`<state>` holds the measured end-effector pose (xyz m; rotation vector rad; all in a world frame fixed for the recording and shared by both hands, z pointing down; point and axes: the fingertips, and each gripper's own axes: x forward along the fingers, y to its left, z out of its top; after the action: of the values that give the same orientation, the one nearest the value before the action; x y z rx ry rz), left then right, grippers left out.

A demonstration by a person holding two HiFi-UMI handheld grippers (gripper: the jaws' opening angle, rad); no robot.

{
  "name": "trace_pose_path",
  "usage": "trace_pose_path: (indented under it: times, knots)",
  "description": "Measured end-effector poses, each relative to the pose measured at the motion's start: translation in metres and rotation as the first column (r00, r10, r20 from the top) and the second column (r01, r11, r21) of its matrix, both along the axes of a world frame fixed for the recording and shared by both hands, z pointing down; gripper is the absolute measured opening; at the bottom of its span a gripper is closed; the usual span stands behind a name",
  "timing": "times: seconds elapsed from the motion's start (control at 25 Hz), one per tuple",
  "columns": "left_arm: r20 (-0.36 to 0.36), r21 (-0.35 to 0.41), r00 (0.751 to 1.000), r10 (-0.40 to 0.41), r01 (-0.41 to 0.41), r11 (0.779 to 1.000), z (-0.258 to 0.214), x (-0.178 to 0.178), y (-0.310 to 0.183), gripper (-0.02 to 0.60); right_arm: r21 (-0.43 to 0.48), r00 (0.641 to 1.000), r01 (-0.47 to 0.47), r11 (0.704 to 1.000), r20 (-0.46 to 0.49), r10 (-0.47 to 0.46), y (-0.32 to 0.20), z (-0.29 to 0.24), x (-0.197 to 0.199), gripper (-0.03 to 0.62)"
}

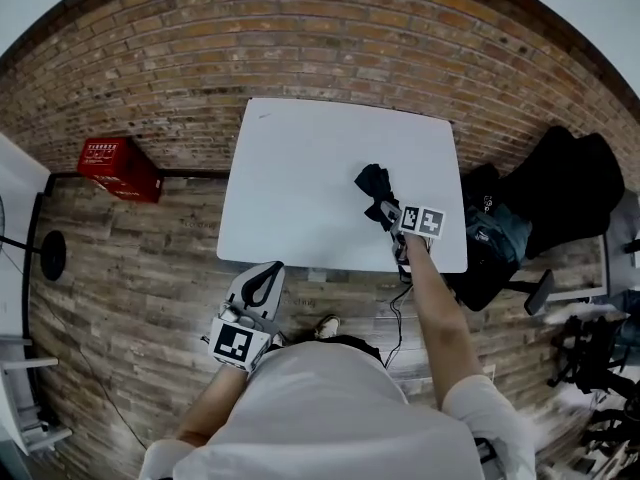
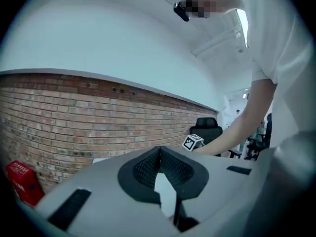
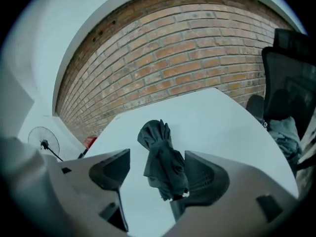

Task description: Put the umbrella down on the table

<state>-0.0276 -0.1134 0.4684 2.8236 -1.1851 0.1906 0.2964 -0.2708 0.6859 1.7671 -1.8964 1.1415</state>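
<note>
Right gripper (image 3: 157,163) reaches in over the table's (image 1: 300,168) near edge, jaws spread wide, nothing clamped. The folded black umbrella (image 3: 160,154) sits between them on the table's right half, close against one jaw; whether it touches, can't tell. Left gripper (image 2: 159,152) hangs off the table's near edge, toward its left corner, jaws pressed together, holding nothing.

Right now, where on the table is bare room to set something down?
The white table is bare across its left and middle, from the far edge to the near edge. Crowded only toward the right near corner: the folded umbrella between the right gripper's parted jaws.
</note>
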Motion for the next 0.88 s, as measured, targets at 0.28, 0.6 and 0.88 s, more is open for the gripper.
trace_pose_path:
  times: [0.28,0.6,0.88]
  knots:
    - [-0.032,0.025,0.999,0.029,-0.029,0.999,-0.009,-0.009,-0.008,0.023,0.064,0.990,-0.113,0.991,0.096,0.107,0.015,-0.034,0.009,0.080]
    - [-0.039,0.056,0.999,0.016,-0.014,0.998,-0.019,-0.030,-0.025,0.023,0.184,0.970,-0.194,0.964,0.185,0.160,0.027,-0.072,0.002,0.018]
    - [-0.031,0.075,0.999,0.024,-0.022,0.997,-0.026,-0.040,-0.041,0.023,0.294,0.953,-0.279,0.914,0.199,0.227,0.031,-0.132,0.030,0.018]
